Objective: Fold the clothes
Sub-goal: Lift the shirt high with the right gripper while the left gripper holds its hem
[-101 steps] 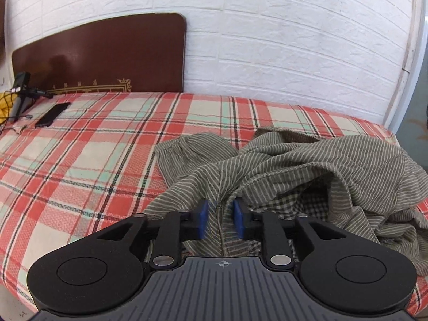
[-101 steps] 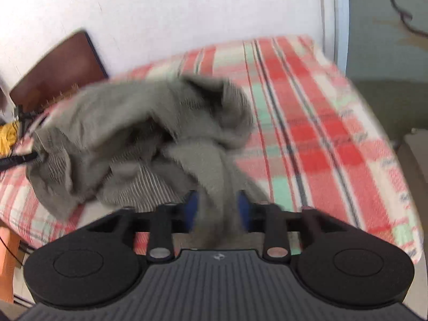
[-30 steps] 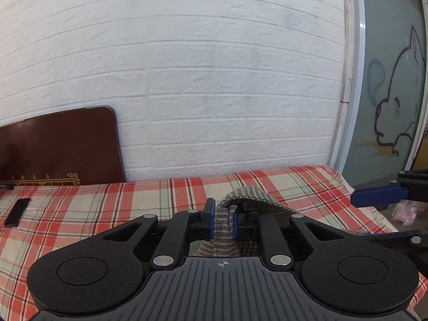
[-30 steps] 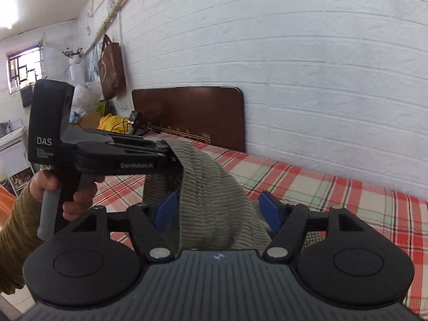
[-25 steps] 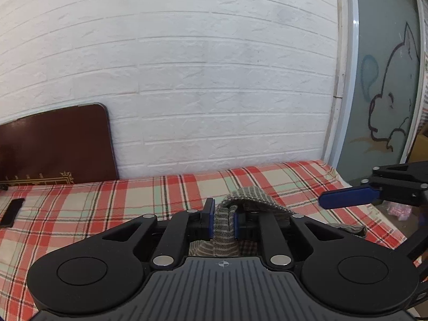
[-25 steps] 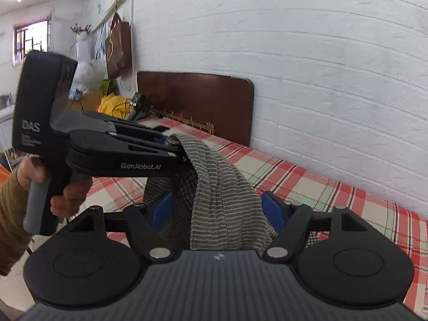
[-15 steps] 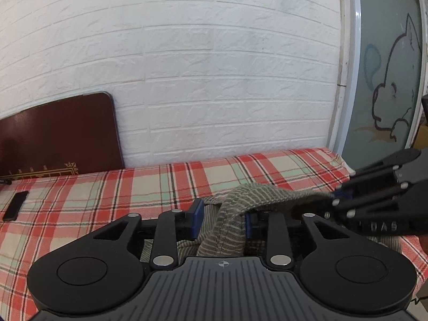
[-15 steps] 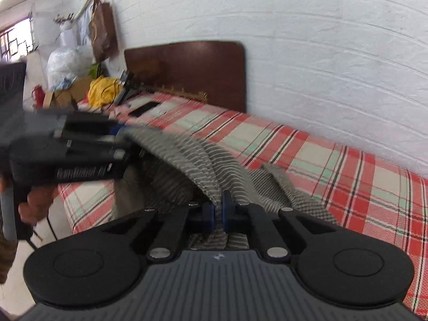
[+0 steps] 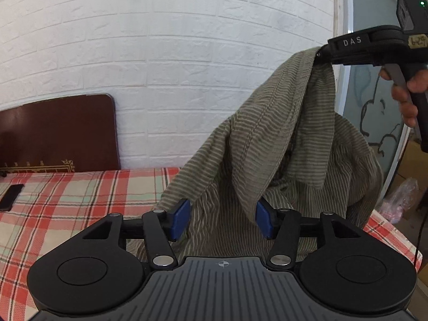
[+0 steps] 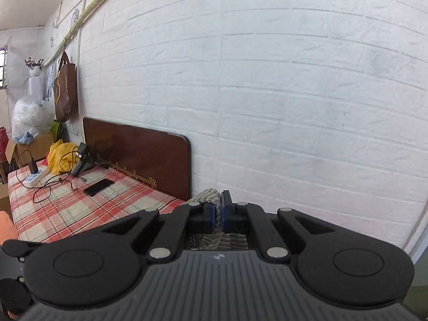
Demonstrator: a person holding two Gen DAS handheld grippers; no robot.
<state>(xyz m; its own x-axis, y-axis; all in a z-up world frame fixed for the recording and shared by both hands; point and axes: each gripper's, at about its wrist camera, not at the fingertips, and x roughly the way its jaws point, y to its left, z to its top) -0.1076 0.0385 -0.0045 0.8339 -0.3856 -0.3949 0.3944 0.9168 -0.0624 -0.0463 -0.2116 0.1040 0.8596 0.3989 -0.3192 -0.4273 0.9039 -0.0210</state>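
Since a second ago the right hand-held gripper (image 10: 217, 215) has pinched the striped shirt (image 9: 281, 144) and hoisted it above the plaid bed (image 9: 80, 195). Left hand-held gripper (image 9: 223, 220) is opening up, fabric draped loose between its pads.

Olive striped shirt (image 9: 281, 139), red-and-mint plaid bedspread (image 9: 80, 195) (white brick wall (image 9: 187, 53), dark-brown headboard (image 9: 58, 133))
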